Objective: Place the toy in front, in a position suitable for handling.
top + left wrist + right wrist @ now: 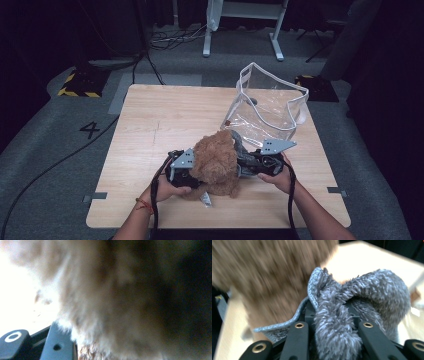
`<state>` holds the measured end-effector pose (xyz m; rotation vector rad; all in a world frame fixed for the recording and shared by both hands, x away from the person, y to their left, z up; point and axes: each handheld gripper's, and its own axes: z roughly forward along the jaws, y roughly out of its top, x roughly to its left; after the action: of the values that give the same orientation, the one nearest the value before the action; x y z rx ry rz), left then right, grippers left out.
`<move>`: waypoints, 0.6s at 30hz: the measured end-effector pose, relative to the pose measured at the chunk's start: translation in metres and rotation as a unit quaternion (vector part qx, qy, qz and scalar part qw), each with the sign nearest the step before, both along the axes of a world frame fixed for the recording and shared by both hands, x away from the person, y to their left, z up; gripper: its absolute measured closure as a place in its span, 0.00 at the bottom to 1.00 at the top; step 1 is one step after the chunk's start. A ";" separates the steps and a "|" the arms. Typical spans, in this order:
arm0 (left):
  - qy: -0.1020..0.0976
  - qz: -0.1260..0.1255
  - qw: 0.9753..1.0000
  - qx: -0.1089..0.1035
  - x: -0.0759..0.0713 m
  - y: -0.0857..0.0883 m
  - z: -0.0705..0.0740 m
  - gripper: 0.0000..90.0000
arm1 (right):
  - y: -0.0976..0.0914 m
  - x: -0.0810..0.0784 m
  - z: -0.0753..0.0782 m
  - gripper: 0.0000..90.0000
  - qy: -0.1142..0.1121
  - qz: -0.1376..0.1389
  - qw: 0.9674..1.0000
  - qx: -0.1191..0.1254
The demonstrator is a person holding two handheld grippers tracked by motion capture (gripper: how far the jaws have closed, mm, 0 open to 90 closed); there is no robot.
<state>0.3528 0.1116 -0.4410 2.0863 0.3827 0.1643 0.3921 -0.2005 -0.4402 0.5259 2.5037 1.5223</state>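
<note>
A brown fluffy plush toy [216, 161] sits upright at the table's near middle. My left gripper [192, 172] comes in from the left, its jaws buried in the toy's fur and closed on it. In the left gripper view the blurred brown fur [112, 302] presses right up to the camera and covers one jaw. My right gripper [248, 162] is at the toy's right side, shut on a grey fuzzy cloth [239, 145]. In the right gripper view the grey cloth [362, 297] bunches between the two black jaws of my right gripper [330, 315], with the plush toy [267, 277] just behind.
A clear plastic tote bag [267, 107] with white trim stands at the back right of the wooden table [150, 125]. A white label [205, 200] pokes out under the toy. Cables and a white stand lie on the floor beyond the table.
</note>
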 end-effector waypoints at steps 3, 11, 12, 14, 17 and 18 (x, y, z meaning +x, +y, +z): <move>-0.003 0.000 1.000 0.002 -0.001 0.000 0.000 0.57 | -0.004 0.001 -0.016 0.81 0.012 -0.006 0.999 -0.046; -0.002 0.004 1.000 0.001 -0.002 -0.001 0.000 0.57 | -0.020 -0.002 -0.013 0.81 -0.002 -0.032 0.998 -0.053; -0.003 0.005 1.000 0.001 -0.002 -0.001 0.000 0.57 | -0.023 -0.002 -0.006 0.81 -0.005 -0.033 0.999 -0.031; -0.003 0.006 1.000 0.000 -0.002 -0.001 0.000 0.57 | -0.027 -0.004 0.009 0.81 -0.020 -0.032 0.999 0.006; -0.003 0.006 1.000 -0.001 -0.002 -0.001 -0.001 0.57 | -0.026 -0.009 0.036 0.81 -0.053 -0.024 0.997 0.044; -0.003 0.006 1.000 -0.002 -0.002 -0.001 -0.001 0.57 | -0.025 -0.011 0.046 0.81 -0.065 -0.022 0.996 0.051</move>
<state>0.3509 0.1108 -0.4417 2.0805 0.3910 0.1767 0.3808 -0.2250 -0.3945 0.4776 2.3114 1.6204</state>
